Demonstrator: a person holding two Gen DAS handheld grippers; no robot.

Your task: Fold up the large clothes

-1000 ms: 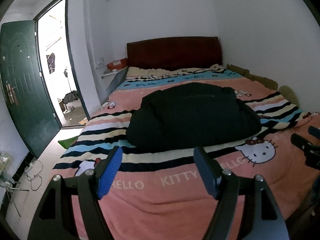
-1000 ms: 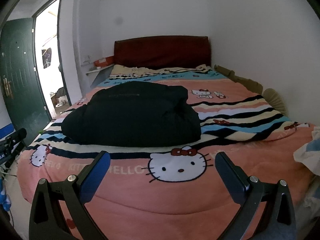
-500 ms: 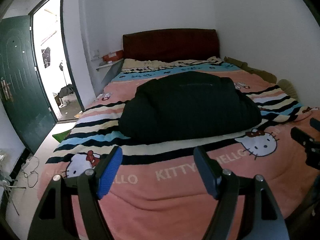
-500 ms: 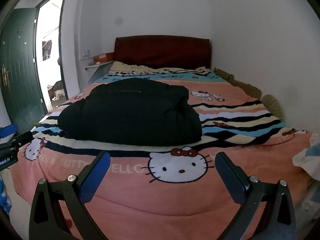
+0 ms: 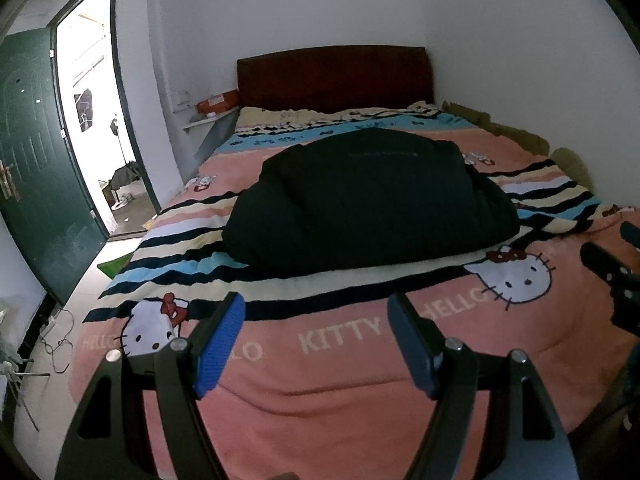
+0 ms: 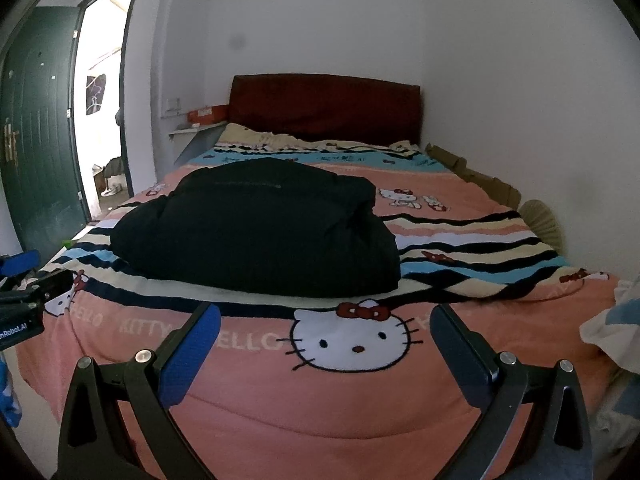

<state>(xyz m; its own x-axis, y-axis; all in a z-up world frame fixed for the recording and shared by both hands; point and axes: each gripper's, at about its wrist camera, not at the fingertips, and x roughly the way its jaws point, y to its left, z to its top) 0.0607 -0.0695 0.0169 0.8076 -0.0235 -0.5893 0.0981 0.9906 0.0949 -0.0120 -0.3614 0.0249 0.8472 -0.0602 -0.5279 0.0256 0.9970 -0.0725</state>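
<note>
A bulky black padded jacket (image 5: 372,204) lies bunched in the middle of the bed, on a pink striped blanket (image 5: 328,392) with cat cartoon prints. From the right wrist the same jacket (image 6: 260,232) sits a little left of centre. My left gripper (image 5: 316,316) hovers open over the blanket's near edge, short of the jacket, with nothing between its fingers. My right gripper (image 6: 324,320) is open too, above the cartoon cat face, and holds nothing. Each gripper's tip shows at the edge of the other's view.
A dark red headboard (image 5: 336,80) stands at the far wall. A green door (image 5: 36,168) hangs open on the left, beside a bright doorway. Cables (image 5: 56,340) lie on the floor at the left. Light cloth (image 6: 612,328) sits at the bed's right edge.
The left gripper has sunk and drifted, so the jacket sits higher and further right in its view. The right gripper has rolled slightly. Both stay open.
</note>
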